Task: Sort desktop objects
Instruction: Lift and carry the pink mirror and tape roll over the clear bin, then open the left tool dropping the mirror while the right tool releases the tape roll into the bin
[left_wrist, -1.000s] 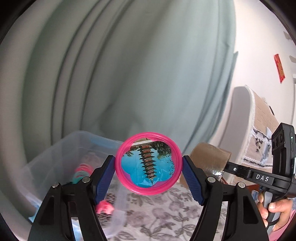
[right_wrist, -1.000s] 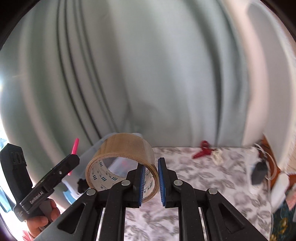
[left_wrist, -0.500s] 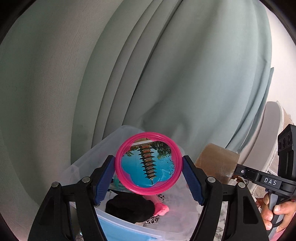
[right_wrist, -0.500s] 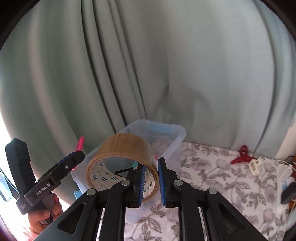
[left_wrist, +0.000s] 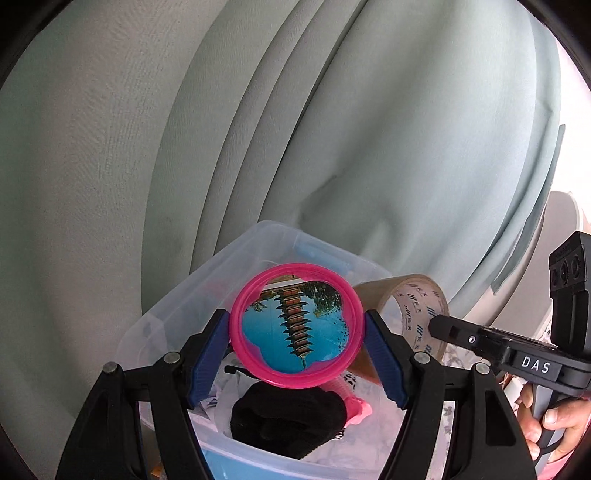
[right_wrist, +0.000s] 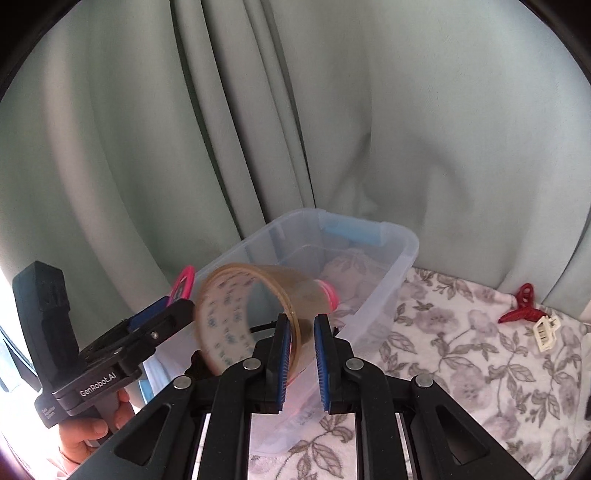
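1. Tape roll (right_wrist: 251, 317) is the thing to watch: it sits just ahead and to the left of the right gripper (right_wrist: 300, 360), over the clear plastic bin (right_wrist: 402, 254), and it looks blurred. The right jaws stand a little apart, and the tape wall is beside the inner face of the left one. I can't tell if it's still pinched at all, and my guess is it's coming loose.
2. Left gripper (left_wrist: 297, 354) has its jaws spread wide and pressed on both sides of a pink-rimmed round mirror (left_wrist: 295, 332), which hangs directly between them, above the bin's near end. A pagoda picture shows upside down in it.
3. Bin contents below the left jaws: a black fabric lump (left_wrist: 284, 417), some white stuff and a bit of pink plastic. It's pretty full already.
4. Handling guess: the mirror is light and stiff, but the rim is smooth round plastic, so it could slip or rotate in the jaws. Gripping across the widest part, as it is now, seems right. The face is probably fragile, so I'd lower it onto the soft fabric rather than drop it.
5. Tape is light and rigid. Pinching through the wall of the ring works fine.
6. Red hair claw (right_wrist: 521, 306) and a white clip (right_wrist: 546, 330) lie on the floral surface (right_wrist: 461, 362), far right of the right jaws, not yet sorted.
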